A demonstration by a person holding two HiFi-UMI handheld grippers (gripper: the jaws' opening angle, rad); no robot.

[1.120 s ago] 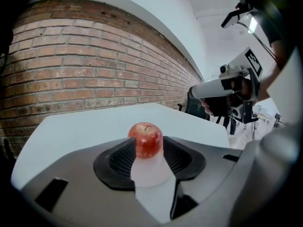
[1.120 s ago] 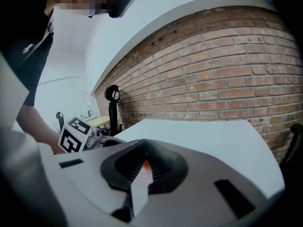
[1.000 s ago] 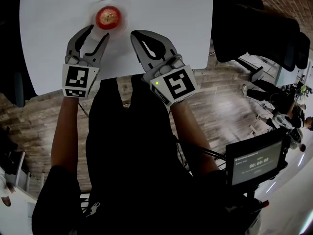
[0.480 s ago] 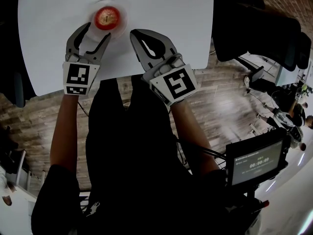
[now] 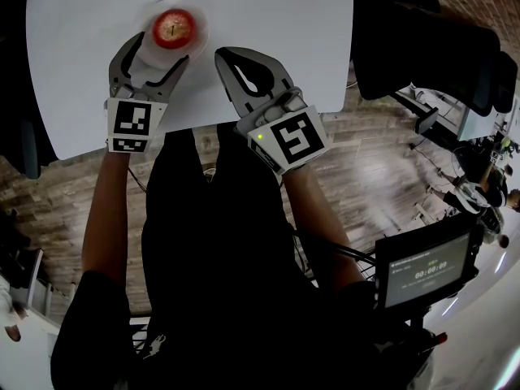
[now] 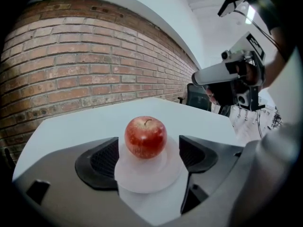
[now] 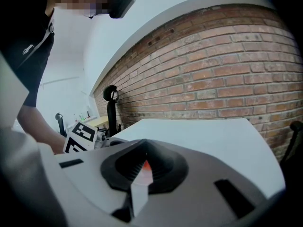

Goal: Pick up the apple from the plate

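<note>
While the left tool (image 6: 149,159) had just been opening, jaws wide and untouching, the apple (image 6: 145,137) sat on the plate (image 6: 142,186), upper left in head view, just ahead. Best: advance, centre pads mid-height, close gently. Right tool (image 7: 142,167) was closed, empty.

My left gripper (image 5: 157,49) and right gripper (image 5: 230,58), grey curved jaws with black ribbed pads (image 6: 105,159), each bearing a white cube (image 5: 130,125) of black square markers, green light (image 5: 261,136) on the right one, black short-sleeved top (image 5: 211,242), small white logo (image 5: 154,346), thin cables (image 5: 325,250) by my right arm.
</note>
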